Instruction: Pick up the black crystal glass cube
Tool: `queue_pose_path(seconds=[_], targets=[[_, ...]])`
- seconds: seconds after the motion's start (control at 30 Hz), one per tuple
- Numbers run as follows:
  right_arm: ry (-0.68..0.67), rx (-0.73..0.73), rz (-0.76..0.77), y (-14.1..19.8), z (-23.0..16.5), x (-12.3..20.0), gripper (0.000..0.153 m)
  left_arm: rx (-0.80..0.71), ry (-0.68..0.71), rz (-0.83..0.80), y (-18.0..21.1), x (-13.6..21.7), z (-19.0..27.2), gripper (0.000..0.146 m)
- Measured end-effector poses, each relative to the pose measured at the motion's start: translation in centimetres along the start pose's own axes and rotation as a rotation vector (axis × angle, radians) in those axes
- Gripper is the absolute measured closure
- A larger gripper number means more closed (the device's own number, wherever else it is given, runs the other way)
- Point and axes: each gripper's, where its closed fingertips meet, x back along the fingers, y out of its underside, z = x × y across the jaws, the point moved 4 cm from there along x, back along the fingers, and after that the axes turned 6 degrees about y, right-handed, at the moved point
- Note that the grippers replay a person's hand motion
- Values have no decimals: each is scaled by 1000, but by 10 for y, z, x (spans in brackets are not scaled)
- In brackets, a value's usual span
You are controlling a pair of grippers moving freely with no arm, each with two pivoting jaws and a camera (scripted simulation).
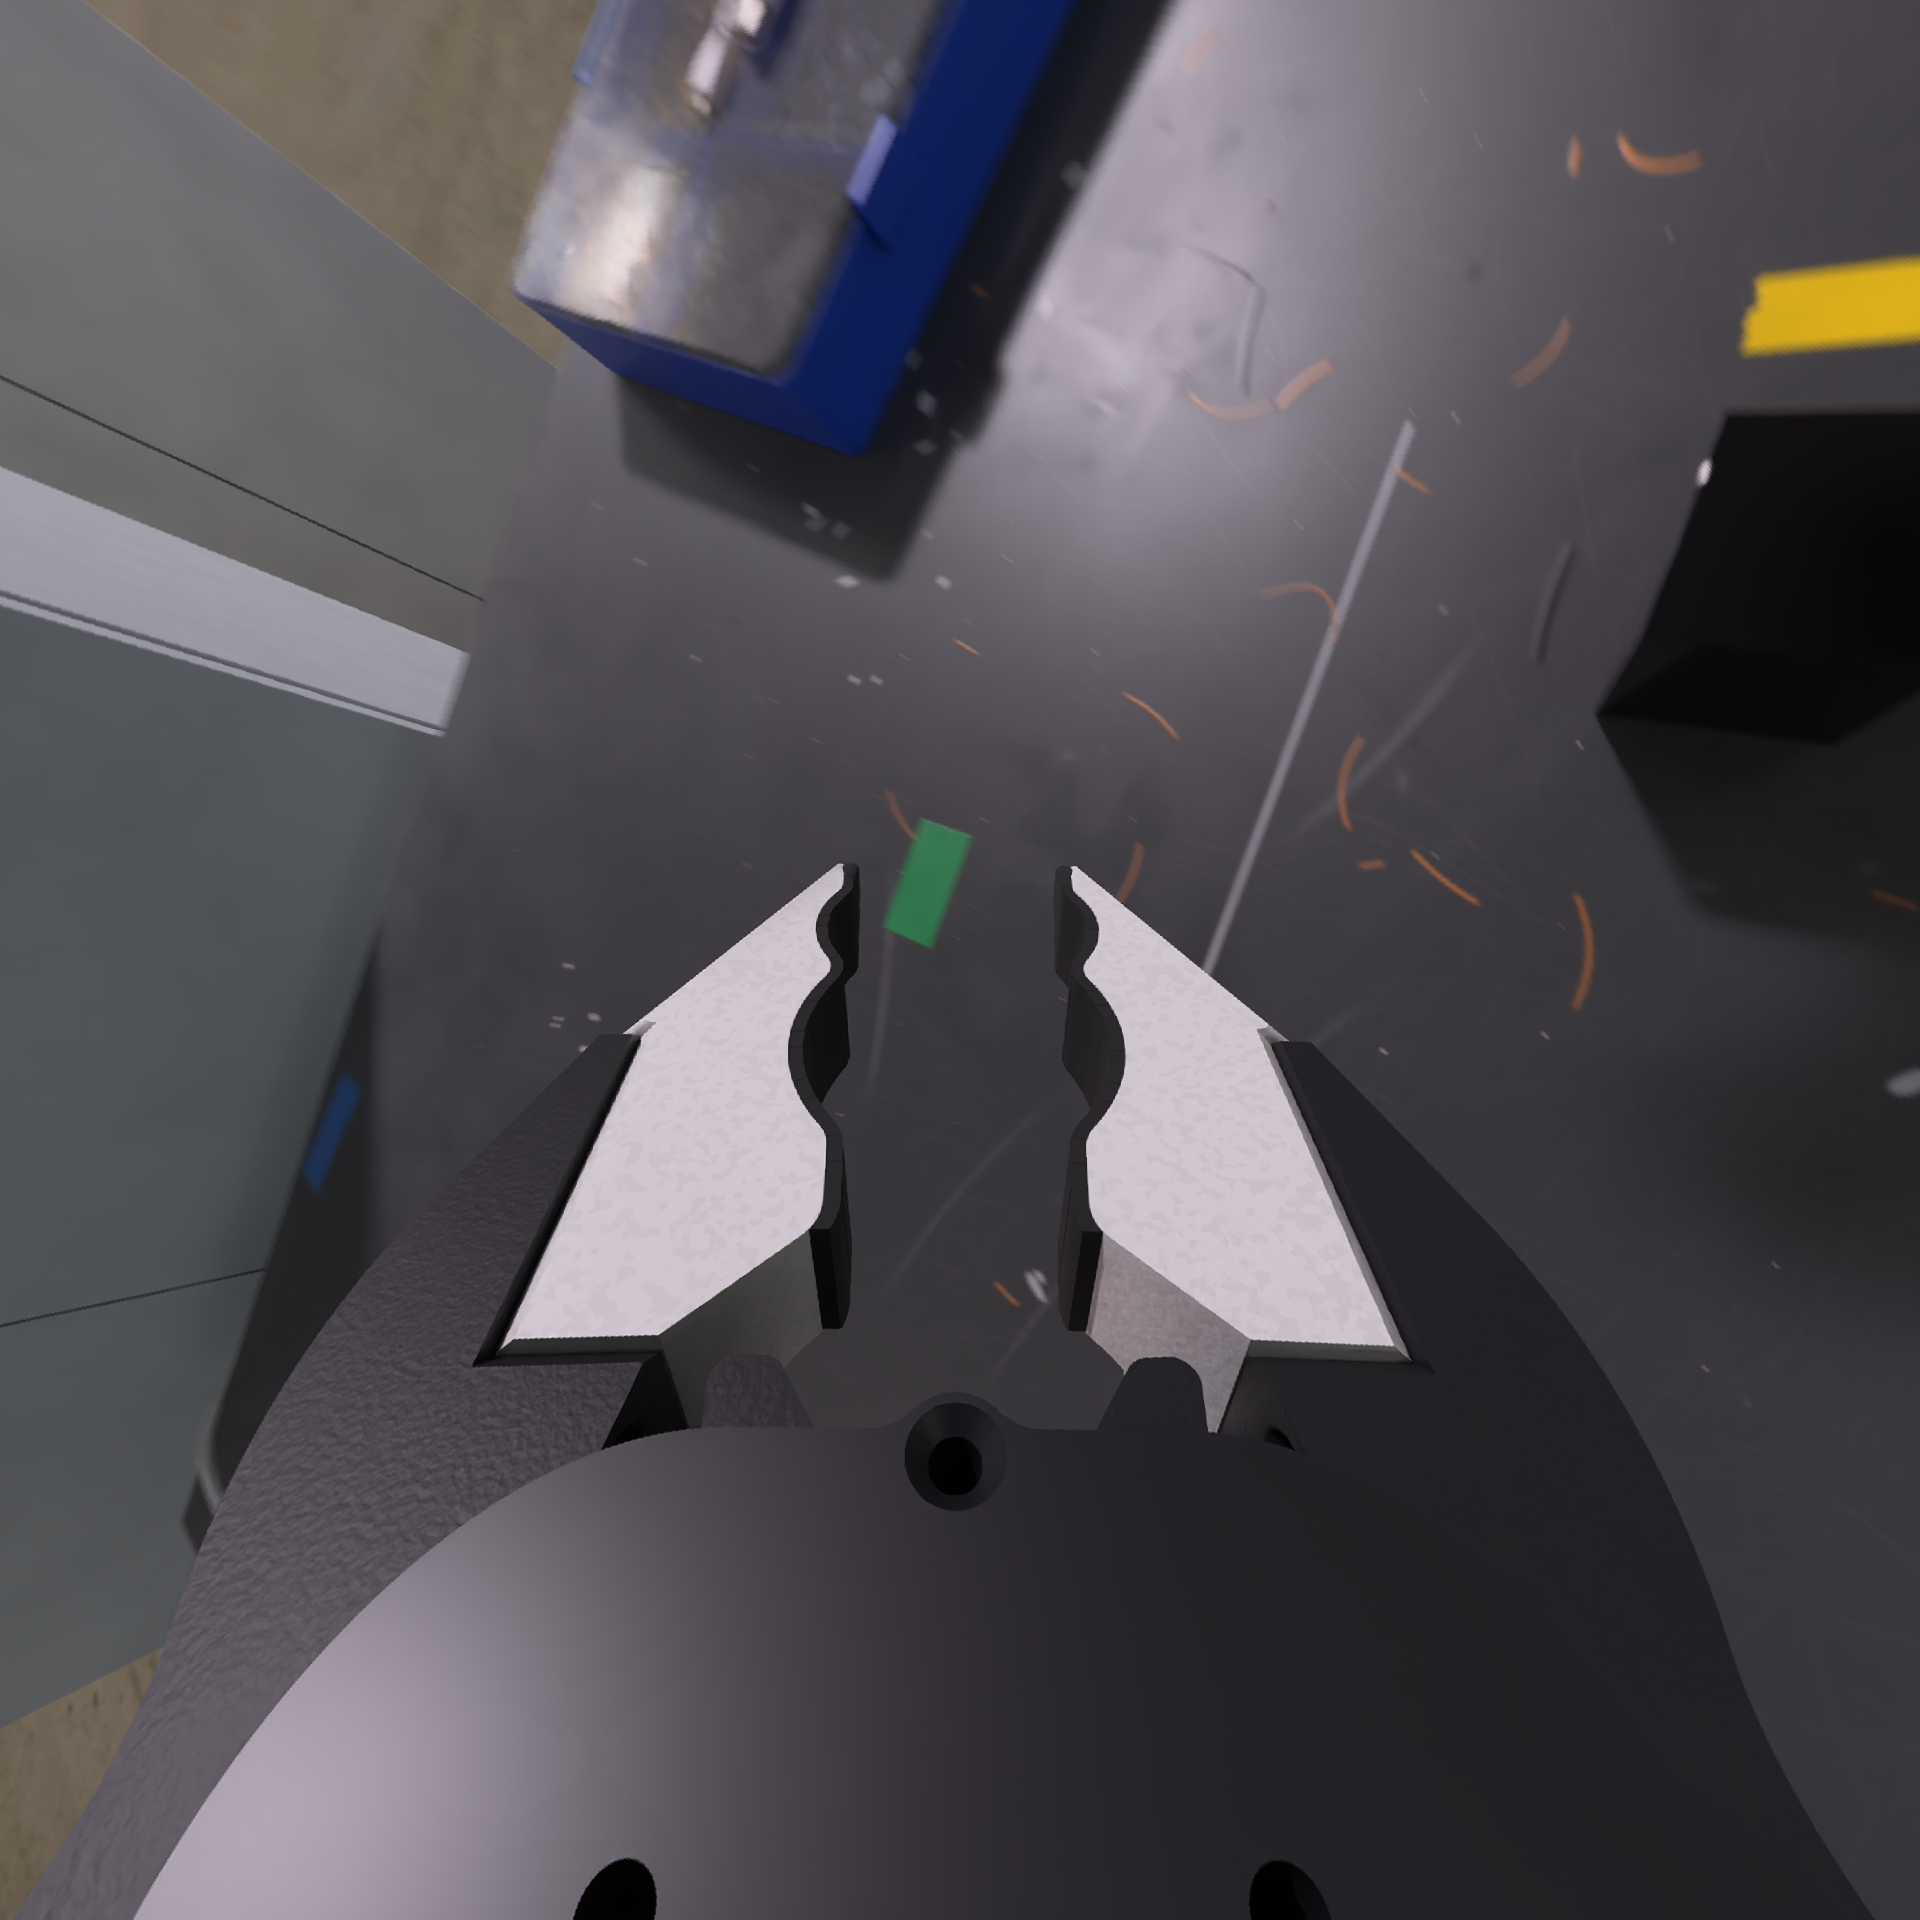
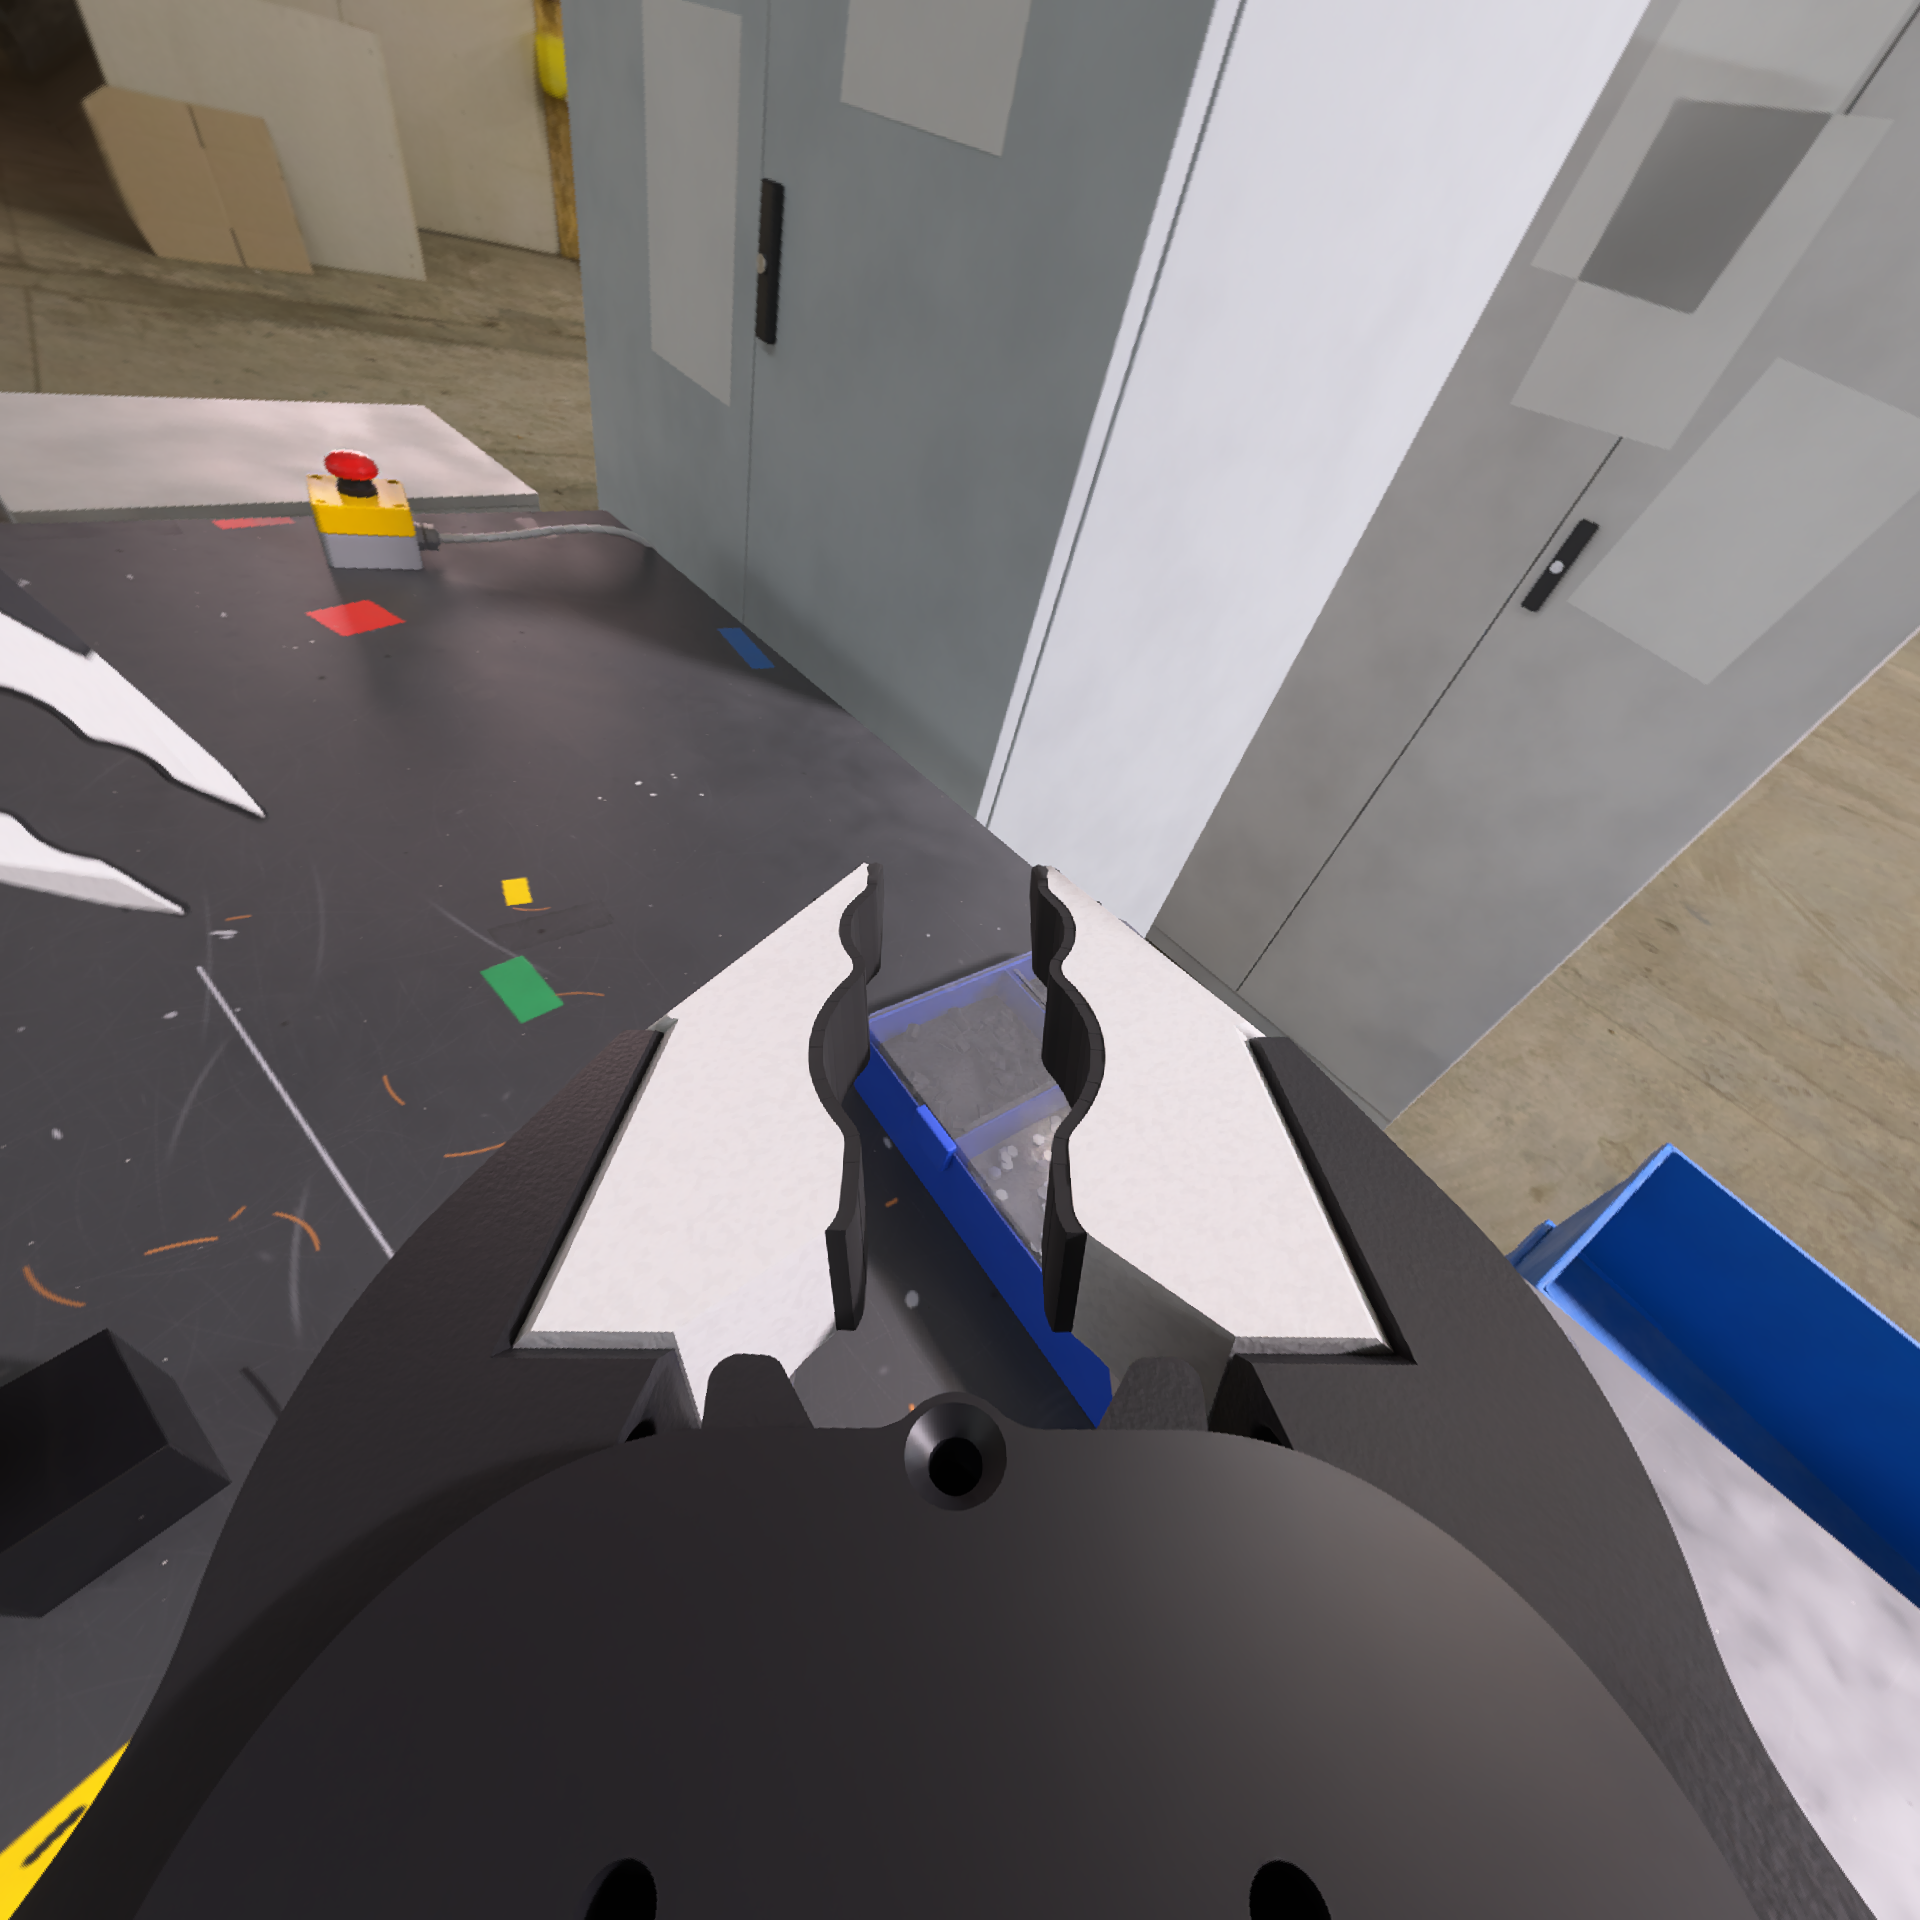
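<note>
The black cube [image 1: 1787, 582] sits on the dark table at the right edge of the left wrist view, well right of my left gripper [image 1: 956, 883]. That gripper is open and empty above a green tape patch [image 1: 928, 881]. In the right wrist view the cube [image 2: 83, 1455] lies at the lower left, beside and behind my right gripper [image 2: 954, 883]. The right gripper is open and empty, pointing over a blue parts bin [image 2: 977, 1112]. The left gripper's white fingers [image 2: 125, 727] show at the left edge of that view.
The blue bin [image 1: 748, 208] stands near the table's far edge by grey cabinets [image 2: 831, 416]. An emergency stop button box [image 2: 358, 514] sits at the far corner. Tape patches, yellow [image 1: 1839, 307], red [image 2: 353, 616] and green [image 2: 520, 987], mark the table. Another blue bin [image 2: 1766, 1340] lies at right.
</note>
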Motion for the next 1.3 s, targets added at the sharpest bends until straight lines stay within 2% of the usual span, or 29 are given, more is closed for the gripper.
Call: queue_pose_path(seconds=[0.07, 0.27, 0.47, 0.6, 0.63, 0.8, 0.87, 0.97, 1.1, 1.2, 1.3], targets=[[-17, 13, 1, -3, -6, 0, 124, -8, 59, -44, 12, -14, 16, 109], [-76, 82, 16, -21, -34, 9, 121, 9, 395, -240, 59, -31, 77, 107], [-124, 169, -2, -38, -63, 26, 120, 19, 437, -273, 83, -42, 104, 109], [-125, 270, -93, -28, -76, 42, 119, 34, 470, -242, 84, -42, 112, 115], [-126, 297, -127, -21, -78, 47, 119, 31, 448, -230, 80, -42, 111, 113], [-128, 317, -263, 33, -83, 74, 115, 6, 407, 21, 16, -39, 115, 65], [-122, 287, -294, 55, -80, 85, 115, -19, 451, 118, -13, -42, 127, 53], [-116, 205, -323, 82, -73, 102, 115, -55, 500, 143, -37, -57, 143, 42], [-93, 73, -279, 105, -63, 124, 115, -80, 511, 84, -41, -83, 154, 46], [-81, 3, -258, 122, -57, 132, 116, -56, 499, 99, -42, -89, 156, 68], [-48, -21, -267, 138, -48, 135, 117, -38, 486, 154, -44, -85, 159, 77]])
